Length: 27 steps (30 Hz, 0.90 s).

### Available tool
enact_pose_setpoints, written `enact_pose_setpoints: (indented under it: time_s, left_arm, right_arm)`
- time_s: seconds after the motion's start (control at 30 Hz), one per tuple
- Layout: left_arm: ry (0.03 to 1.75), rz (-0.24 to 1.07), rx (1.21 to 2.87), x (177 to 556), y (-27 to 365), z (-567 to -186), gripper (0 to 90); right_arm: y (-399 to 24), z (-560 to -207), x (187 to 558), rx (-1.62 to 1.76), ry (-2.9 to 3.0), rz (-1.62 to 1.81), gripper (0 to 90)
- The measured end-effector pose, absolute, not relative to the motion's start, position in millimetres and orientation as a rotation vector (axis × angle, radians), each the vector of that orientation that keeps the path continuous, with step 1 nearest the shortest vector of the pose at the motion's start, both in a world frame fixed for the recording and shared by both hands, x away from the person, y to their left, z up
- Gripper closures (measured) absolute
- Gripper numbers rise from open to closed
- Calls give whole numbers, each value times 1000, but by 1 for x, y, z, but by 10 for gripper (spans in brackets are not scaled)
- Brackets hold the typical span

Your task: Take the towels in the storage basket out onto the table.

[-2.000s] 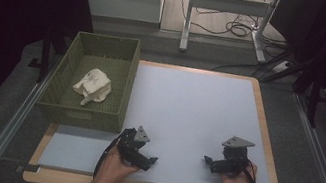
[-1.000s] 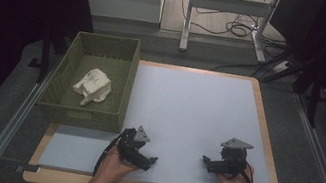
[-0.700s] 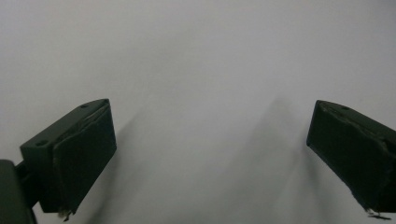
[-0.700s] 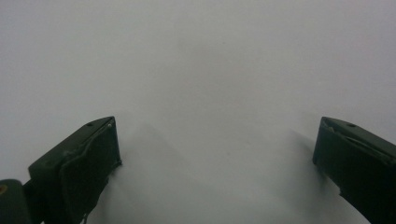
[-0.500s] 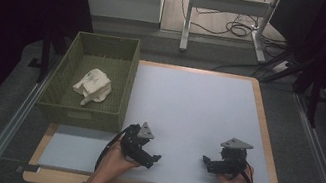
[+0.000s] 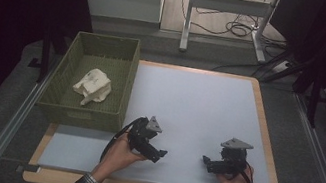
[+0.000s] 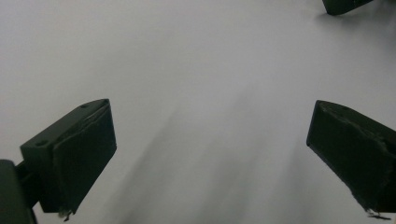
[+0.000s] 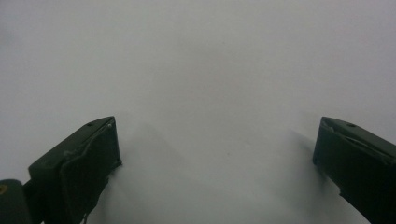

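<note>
My left gripper [image 6: 159, 154] sits low over the near part of the pale blue-grey mat [image 6: 193, 107], held by a hand in a checked sleeve, and points right. In the left gripper view it [image 7: 210, 126] stands open with bare mat between its jaws. My right gripper [image 6: 206, 162] is near the mat's front right, pointing left toward the other one. In the right gripper view it [image 8: 215, 135] is open over bare mat too. A crumpled white cloth [image 6: 92, 86] lies inside the green woven basket [image 6: 85, 117] at the left.
The basket stands against the mat's left edge on the wooden table [image 6: 265, 135]. A jaw of the other gripper [image 7: 343, 4] shows at the top right of the left gripper view. Beyond the table are a metal stand [image 6: 227, 4] and floor cables [image 6: 238, 29].
The left gripper has lifted a little and shifted slightly forward and to the right. The right gripper has hardly moved. The cloth and basket are as before.
</note>
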<state>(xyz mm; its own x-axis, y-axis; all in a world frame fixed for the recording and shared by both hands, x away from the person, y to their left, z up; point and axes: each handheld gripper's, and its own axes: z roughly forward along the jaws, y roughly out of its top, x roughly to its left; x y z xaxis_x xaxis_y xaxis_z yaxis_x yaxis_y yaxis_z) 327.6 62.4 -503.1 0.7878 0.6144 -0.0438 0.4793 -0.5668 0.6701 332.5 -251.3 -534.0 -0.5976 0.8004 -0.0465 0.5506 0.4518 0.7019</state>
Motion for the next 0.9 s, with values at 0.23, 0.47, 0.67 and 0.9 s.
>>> enact_pose_setpoints:
  time_s: [0.23, 0.47, 0.67, 0.9]
  left_arm:
    - [795, 240, 2301, 338, 59, -491, 16]
    - [778, 228, 2339, 353, 52, -475, 16]
    - [761, 222, 2388, 365, 48, -464, 16]
    - [775, 214, 2413, 380, 52, -447, 17]
  right_arm:
    - [-251, -534, 333, 1143, 2335, 927, 7]
    - [-251, -534, 332, 1148, 2335, 928, 7]
    - [-251, -534, 333, 1147, 2334, 930, 7]
    - [-251, -534, 333, 1145, 2334, 929, 7]
